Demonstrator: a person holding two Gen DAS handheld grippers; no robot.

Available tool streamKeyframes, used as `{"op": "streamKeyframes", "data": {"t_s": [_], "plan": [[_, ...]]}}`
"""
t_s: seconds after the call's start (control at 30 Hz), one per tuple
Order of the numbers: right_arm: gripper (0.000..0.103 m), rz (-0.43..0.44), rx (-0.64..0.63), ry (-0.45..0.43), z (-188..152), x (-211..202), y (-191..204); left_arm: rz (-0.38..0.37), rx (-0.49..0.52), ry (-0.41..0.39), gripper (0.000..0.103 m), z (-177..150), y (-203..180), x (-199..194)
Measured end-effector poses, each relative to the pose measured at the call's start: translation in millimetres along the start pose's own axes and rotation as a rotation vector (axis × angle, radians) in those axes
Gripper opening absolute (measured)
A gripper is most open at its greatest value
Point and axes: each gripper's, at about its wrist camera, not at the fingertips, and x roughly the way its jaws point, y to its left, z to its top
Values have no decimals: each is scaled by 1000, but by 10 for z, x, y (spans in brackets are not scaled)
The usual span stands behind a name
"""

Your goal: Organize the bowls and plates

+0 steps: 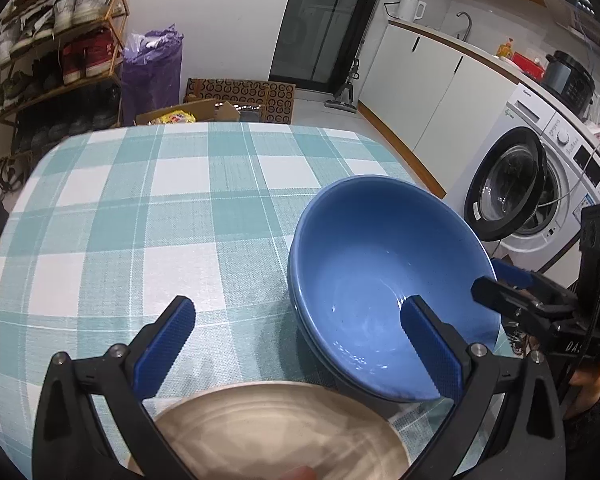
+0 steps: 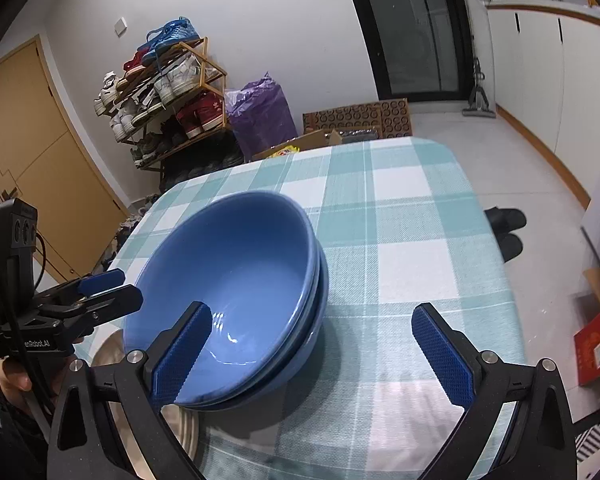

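Note:
Two blue bowls sit nested on the teal checked tablecloth; the stack also shows in the right wrist view. A beige plate lies at the near edge, below my left gripper, which is open and empty, its right finger over the bowl's near rim. The plate shows partly behind the bowls in the right wrist view. My right gripper is open and empty, its left finger in front of the bowl. The right gripper shows in the left view at the bowl's right rim.
A shoe rack, purple bag and cardboard boxes stand beyond the table's far edge. White cabinets and a washing machine with its door open are to the right. Slippers and a red box lie on the floor.

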Motion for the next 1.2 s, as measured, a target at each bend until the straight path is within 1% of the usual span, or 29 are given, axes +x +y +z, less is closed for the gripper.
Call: {"op": "streamKeyframes", "data": {"t_s": [0.37,0.53,0.6,0.67,0.7,0.73,0.77,0.83,0.87,0.9,0.97,1.0,1.03,1.2], "plan": [[102,37,35,29,-30,156,1,-32,-67,31,103,18,74,144],[101,54,51,34,-32,193,12,-80,-67,47,101,7,40,175],[97,61,58,43,-24,223,21,-95,-67,48,95,5,30,177],[88,70,66,51,-19,245,27,-119,-68,50,91,3,13,177],[82,73,68,57,-19,253,35,-126,-70,52,87,3,4,176],[79,75,68,62,-19,262,43,-134,-70,55,84,-3,-8,176],[79,77,68,61,-21,264,48,-139,-70,56,81,-5,-15,173],[77,84,66,59,-23,253,60,-148,-70,57,77,-18,-29,172],[76,89,67,58,-23,246,63,-153,-70,59,69,-18,-35,176],[72,95,70,57,-22,238,69,-157,-72,64,63,-20,-38,181],[70,106,74,50,-24,220,76,-166,-75,68,59,-18,-40,187],[68,109,74,46,-22,212,86,-168,-78,67,56,-18,-42,185],[66,112,75,44,-23,204,89,-171,-79,67,55,-17,-45,185],[65,114,84,35,-39,171,90,-158,-83,69,50,-15,-46,181]]}}
